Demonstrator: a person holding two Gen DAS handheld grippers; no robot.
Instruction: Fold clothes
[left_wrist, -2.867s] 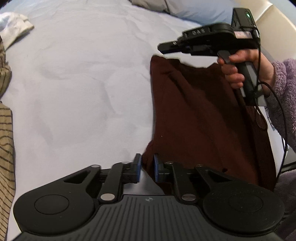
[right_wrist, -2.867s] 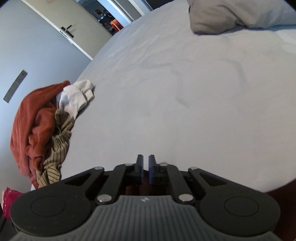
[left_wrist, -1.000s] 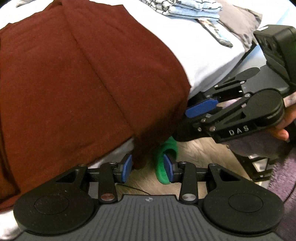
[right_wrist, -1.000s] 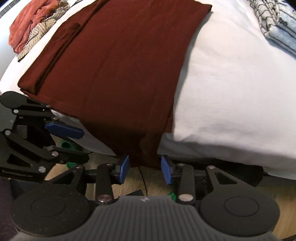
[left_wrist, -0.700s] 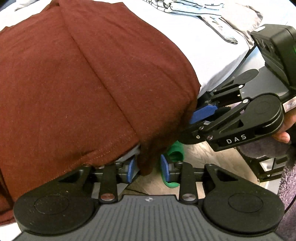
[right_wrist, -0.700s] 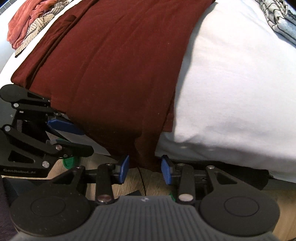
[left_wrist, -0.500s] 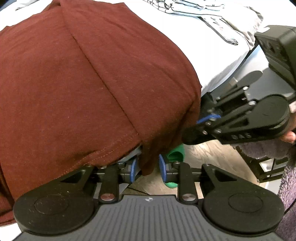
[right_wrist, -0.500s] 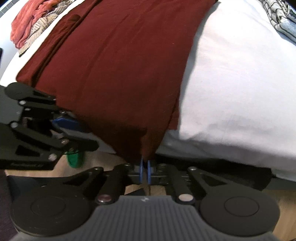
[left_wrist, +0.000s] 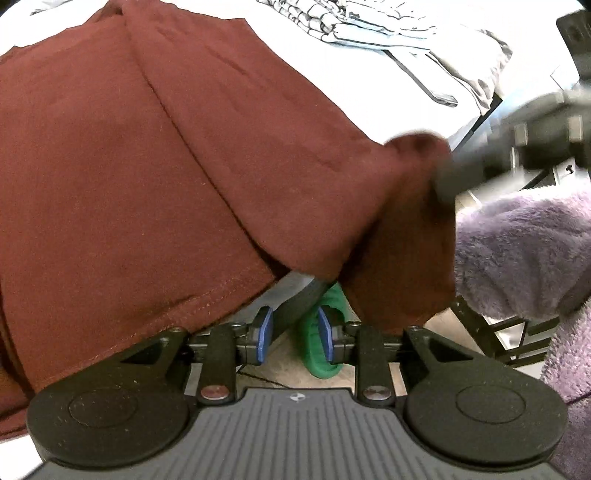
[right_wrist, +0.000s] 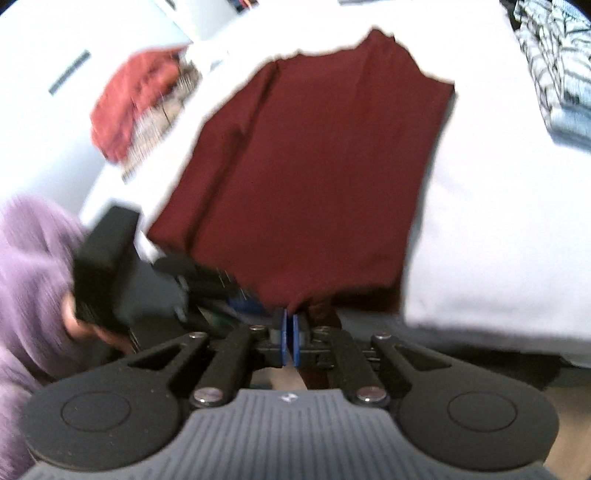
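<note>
the dark red shirt (right_wrist: 314, 177) lies spread on the white bed (right_wrist: 498, 240), its near hem hanging over the edge. the right gripper (right_wrist: 289, 339) has its jaws closed on a corner of that hem; in the left wrist view the lifted corner shows bunched against the blurred gripper. the left gripper (left_wrist: 291, 334) sits below the hem with its jaws partly apart after a recent narrowing; no cloth is between the blue pads, only a green thing (left_wrist: 321, 347) on the floor behind them. a purple fleece sleeve (left_wrist: 524, 251) is at the right. a heap of clothes (right_wrist: 140, 99) and folded patterned clothes (right_wrist: 557, 74) lie further off on the bed
</note>
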